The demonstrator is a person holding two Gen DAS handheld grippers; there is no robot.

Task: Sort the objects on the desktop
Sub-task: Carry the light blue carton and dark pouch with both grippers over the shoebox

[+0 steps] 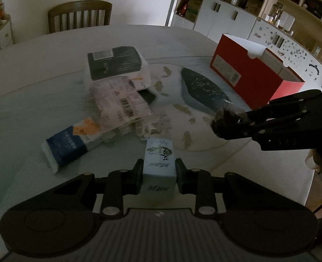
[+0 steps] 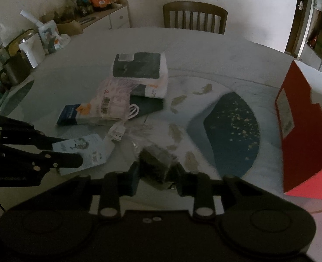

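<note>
My left gripper [image 1: 159, 175] is shut on a small light blue box [image 1: 158, 166] and holds it above the near part of the round table; it also shows in the right wrist view [image 2: 82, 148]. My right gripper [image 2: 157, 174] is shut on a clear bag of dark stuff [image 2: 156, 166], which also shows in the left wrist view [image 1: 226, 120]. A red open box [image 1: 254, 74] stands at the right of the table. A pile lies mid-table: a black box [image 1: 115, 62], a barcoded plastic pack [image 1: 121, 104] and a blue and white pack [image 1: 67, 146].
A white USB cable [image 2: 119, 131] lies by the pile. The table top [image 1: 41, 65] has a glass turntable with a dark blue pattern [image 2: 232, 126]. A chair [image 1: 80, 15] stands behind. A kettle and jars [image 2: 30, 50] crowd the far left edge. Shelves [image 1: 270, 11] line the right wall.
</note>
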